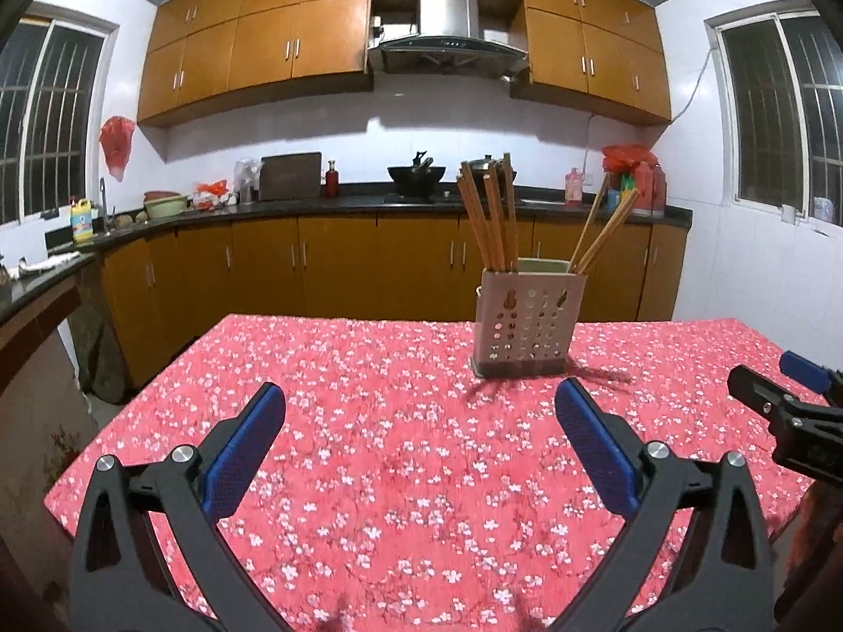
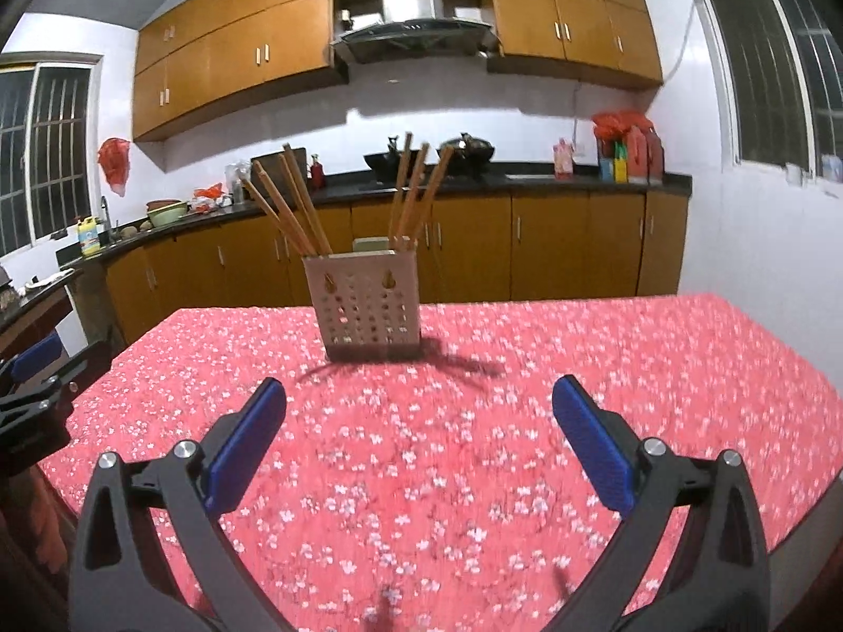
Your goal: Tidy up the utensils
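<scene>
On the table (image 1: 369, 474), a red cloth with white blossoms is lying; orange cabinets (image 1: 316, 258) and a dark counter are running behind it. One perforated holder (image 1: 527, 324) is standing mid-table, carrying two chopstick bunches (image 1: 492, 210), roughly six sticks. Left gripper (image 1: 421, 416) and right gripper (image 2: 419, 405) are hovering near it, jaws spread apart, holding nothing.

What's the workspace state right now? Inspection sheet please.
Surface: table under red floral cloth.
Job's things: perforated utensil holder upright, chopsticks standing in two leaning bunches.
Clutter: nothing seen on the cloth.
Grippers: left gripper open, empty; right gripper open, empty; both short of the holder.
Cables: white cord on far wall.
Surroundings: cabinets, range hood, wok, barred windows.
</scene>
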`<state>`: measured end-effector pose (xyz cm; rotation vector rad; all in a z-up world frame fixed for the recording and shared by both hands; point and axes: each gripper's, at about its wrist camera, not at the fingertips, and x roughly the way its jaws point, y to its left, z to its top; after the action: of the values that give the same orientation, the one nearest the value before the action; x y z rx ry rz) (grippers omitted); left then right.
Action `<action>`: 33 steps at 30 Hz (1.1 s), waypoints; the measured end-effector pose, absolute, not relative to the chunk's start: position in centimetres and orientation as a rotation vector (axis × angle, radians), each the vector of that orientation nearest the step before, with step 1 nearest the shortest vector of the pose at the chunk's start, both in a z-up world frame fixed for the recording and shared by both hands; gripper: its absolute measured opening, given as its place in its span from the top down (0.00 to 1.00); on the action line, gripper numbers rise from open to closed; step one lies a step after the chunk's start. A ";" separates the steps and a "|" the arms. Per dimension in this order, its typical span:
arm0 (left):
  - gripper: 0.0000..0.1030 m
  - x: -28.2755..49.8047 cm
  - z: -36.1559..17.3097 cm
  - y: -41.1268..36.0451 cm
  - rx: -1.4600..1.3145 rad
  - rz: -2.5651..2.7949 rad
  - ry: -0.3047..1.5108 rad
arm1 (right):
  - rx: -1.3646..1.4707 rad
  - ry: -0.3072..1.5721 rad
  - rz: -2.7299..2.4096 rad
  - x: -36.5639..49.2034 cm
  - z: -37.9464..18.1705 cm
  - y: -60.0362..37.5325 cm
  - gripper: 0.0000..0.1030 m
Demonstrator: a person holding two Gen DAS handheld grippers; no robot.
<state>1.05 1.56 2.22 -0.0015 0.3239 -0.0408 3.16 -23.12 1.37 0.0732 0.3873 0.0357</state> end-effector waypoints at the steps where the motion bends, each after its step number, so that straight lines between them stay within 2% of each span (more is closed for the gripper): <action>1: 0.02 1.0 2.0 1.6 -0.005 -0.040 0.332 | 0.072 0.390 0.034 3.1 1.2 -23.1 0.04; 33: 0.02 0.8 0.4 0.8 0.019 -0.023 0.362 | 0.012 0.379 -0.026 2.8 0.4 -22.8 0.04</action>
<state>0.82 0.80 0.38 0.0193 0.3616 -0.0228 2.78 -22.82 0.43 0.0121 0.3794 -0.0257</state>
